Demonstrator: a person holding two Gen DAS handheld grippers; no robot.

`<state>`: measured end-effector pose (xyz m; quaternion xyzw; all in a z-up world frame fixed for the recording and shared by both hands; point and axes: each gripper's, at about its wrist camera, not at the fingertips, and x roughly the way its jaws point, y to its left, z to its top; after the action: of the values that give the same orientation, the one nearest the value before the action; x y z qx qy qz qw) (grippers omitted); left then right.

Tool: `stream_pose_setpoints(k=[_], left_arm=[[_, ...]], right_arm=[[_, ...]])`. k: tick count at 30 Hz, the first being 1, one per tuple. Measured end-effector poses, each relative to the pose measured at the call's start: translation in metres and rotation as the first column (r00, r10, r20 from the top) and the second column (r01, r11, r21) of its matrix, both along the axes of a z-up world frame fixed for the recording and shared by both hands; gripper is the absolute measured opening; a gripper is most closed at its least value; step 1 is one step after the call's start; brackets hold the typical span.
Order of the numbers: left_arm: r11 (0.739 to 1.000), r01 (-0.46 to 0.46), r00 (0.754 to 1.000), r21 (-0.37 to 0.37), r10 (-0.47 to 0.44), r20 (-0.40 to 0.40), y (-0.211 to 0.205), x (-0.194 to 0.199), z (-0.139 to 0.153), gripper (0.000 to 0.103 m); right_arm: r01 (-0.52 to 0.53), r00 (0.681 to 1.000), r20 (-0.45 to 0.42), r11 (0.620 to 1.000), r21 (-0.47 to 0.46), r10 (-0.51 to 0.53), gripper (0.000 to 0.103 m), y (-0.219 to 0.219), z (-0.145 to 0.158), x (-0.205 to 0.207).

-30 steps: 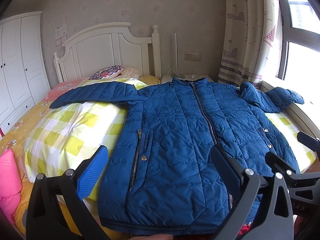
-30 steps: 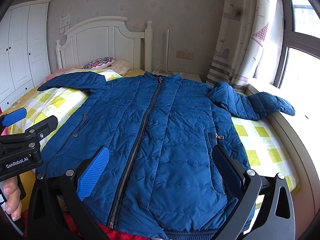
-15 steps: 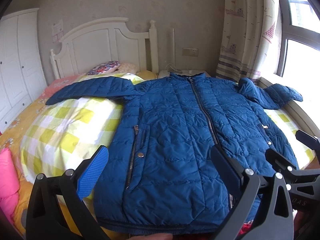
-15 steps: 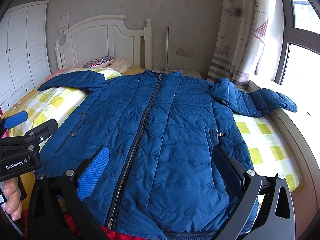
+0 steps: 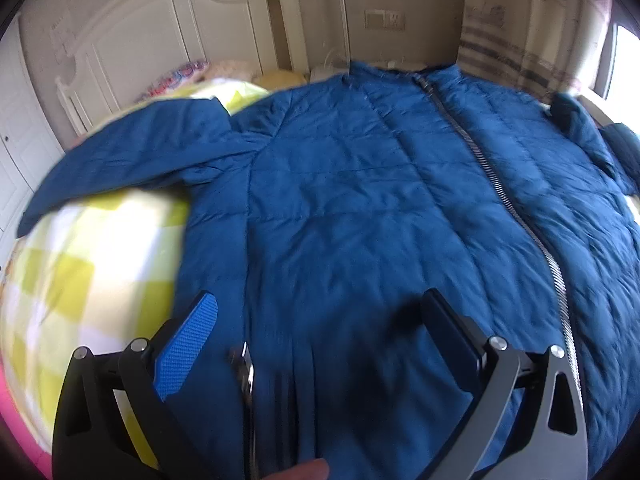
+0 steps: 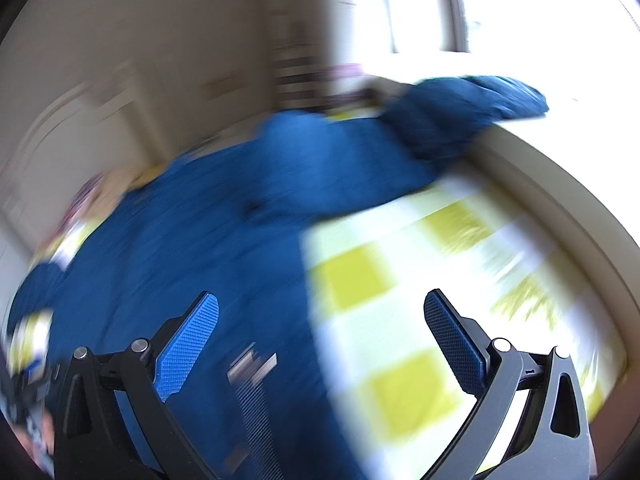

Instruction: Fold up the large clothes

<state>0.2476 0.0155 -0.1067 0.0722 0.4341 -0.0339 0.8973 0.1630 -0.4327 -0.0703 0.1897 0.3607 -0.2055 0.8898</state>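
A large blue quilted jacket (image 5: 360, 208) lies flat and zipped on the bed, collar toward the headboard. Its left sleeve (image 5: 132, 160) stretches out over the yellow-checked quilt (image 5: 88, 280). My left gripper (image 5: 320, 328) is open and empty, low over the jacket's left front near the pocket zip (image 5: 244, 364). My right gripper (image 6: 320, 328) is open and empty, over the jacket's right edge (image 6: 224, 264) where it meets the quilt (image 6: 400, 320). The right sleeve (image 6: 460, 108) lies bent toward the window. The right wrist view is heavily blurred.
A white headboard (image 5: 168, 28) and a patterned pillow (image 5: 176, 76) stand at the far end. A wardrobe (image 5: 16, 136) is at the left. A bed frame rim (image 6: 560, 200) and bright window (image 6: 500, 8) lie at the right.
Both grippers have moved forward and down toward the jacket. The left one is now over the left front; the right one has swung right to the jacket's right edge. Both stay open.
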Motion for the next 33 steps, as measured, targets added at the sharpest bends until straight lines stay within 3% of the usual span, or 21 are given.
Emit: stream_pose_setpoints(k=[4,9,10,12,13,14,17,19,21,23,26,29,30,33], left_arm=[[0.995,-0.006,0.999,-0.097,0.001,-0.050,0.013,0.021,-0.013,0.101],[0.997,-0.006,0.999,-0.080,0.002,-0.054,0.010,0.022,-0.017,0.101],[0.997,-0.008,0.998,-0.072,0.004,-0.055,0.008,0.021,-0.018,0.101],[0.998,-0.013,0.998,-0.064,0.010,-0.055,0.006,0.021,-0.018,0.101],[0.998,-0.020,0.998,-0.062,0.016,-0.057,0.005,0.023,-0.018,0.101],[0.998,-0.023,0.998,-0.060,0.020,-0.057,0.004,0.023,-0.018,0.101],[0.998,-0.036,0.998,-0.054,0.034,-0.053,0.003,0.024,-0.018,0.101],[0.998,-0.043,0.998,-0.050,0.040,-0.050,0.002,0.024,-0.018,0.101],[0.998,-0.045,0.998,-0.047,0.043,-0.047,0.002,0.024,-0.018,0.101],[0.998,-0.045,0.998,-0.052,0.042,-0.048,0.003,0.025,-0.018,0.101],[0.996,-0.041,0.998,-0.077,0.037,-0.051,0.006,0.025,-0.017,0.101],[0.994,-0.035,0.998,-0.104,0.030,-0.049,0.010,0.024,-0.016,0.101],[0.992,-0.033,0.998,-0.118,0.028,-0.049,0.012,0.024,-0.016,0.101],[0.988,-0.027,0.999,-0.151,0.020,-0.047,0.016,0.024,-0.014,0.101]], right_arm=[[0.120,0.991,-0.052,0.992,-0.024,-0.122,0.099,-0.071,-0.018,0.051],[0.190,0.979,-0.071,0.982,-0.007,-0.190,0.099,-0.120,-0.030,0.097],[0.202,0.977,-0.074,0.979,0.003,-0.201,0.093,-0.122,-0.034,0.100],[0.190,0.981,-0.055,0.981,0.039,-0.187,0.069,-0.125,-0.035,0.105],[0.181,0.983,-0.039,0.982,0.043,-0.180,0.051,-0.121,-0.031,0.107],[0.181,0.984,-0.014,0.983,0.026,-0.180,0.040,-0.114,-0.024,0.107],[0.069,0.991,0.124,0.991,-0.115,-0.055,0.034,-0.059,0.022,0.107],[-0.039,0.984,0.164,0.980,-0.193,0.072,0.034,-0.012,0.046,0.113],[-0.197,0.957,0.153,0.939,-0.283,0.247,0.034,0.046,0.061,0.123],[-0.350,0.908,0.099,0.867,-0.356,0.407,0.034,0.110,0.062,0.133],[-0.588,0.797,-0.029,0.765,-0.264,0.603,0.035,0.189,0.032,0.151],[-0.707,0.706,-0.171,0.696,-0.122,0.687,0.035,0.234,-0.020,0.165],[-0.724,0.686,-0.203,0.685,-0.084,0.699,0.035,0.241,-0.033,0.166],[-0.727,0.683,-0.190,0.682,-0.085,0.705,0.051,0.242,-0.036,0.150]])
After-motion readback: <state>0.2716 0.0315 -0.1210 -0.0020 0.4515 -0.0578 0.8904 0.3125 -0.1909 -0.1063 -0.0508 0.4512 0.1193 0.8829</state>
